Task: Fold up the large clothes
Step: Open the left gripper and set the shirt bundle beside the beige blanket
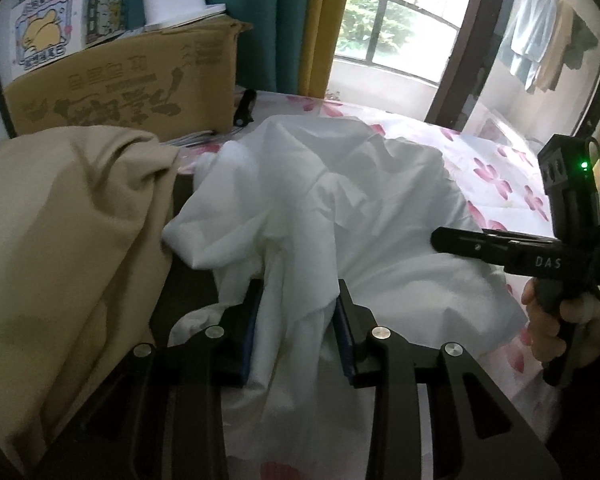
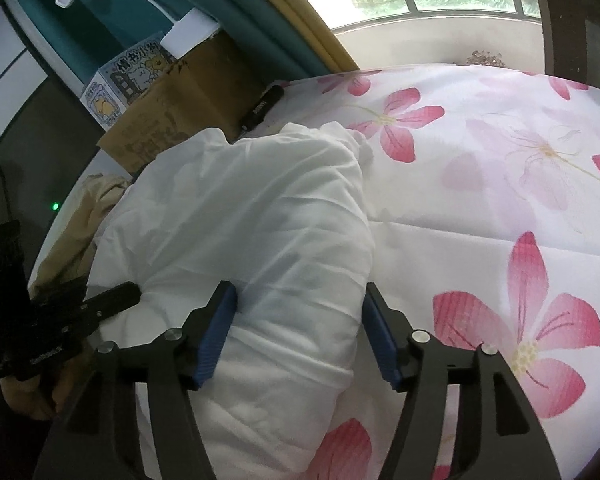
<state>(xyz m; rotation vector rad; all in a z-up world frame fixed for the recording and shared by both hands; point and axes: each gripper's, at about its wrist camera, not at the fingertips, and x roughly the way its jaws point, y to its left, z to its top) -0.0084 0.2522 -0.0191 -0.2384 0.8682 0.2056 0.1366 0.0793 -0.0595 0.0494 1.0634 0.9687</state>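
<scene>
One white garment (image 2: 240, 216), thin, soft, light, likely to slump; lies bunched on the flowered bed sheet (image 2: 500, 184). Left gripper (image 1: 298, 320) grasps a gathered fold. Right gripper (image 2: 300, 332) straddles the bundle, released. Best hold, likely: a hem or corner.

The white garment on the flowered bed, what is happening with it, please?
A person holds a gripper in each hand over a crumpled white garment on a flowered sheet. The left gripper has a bunch of the cloth between its pads. The right gripper straddles a bulge of the cloth with its jaws apart. A beige garment lies beside it. Nothing looks neatly folded yet.
</scene>
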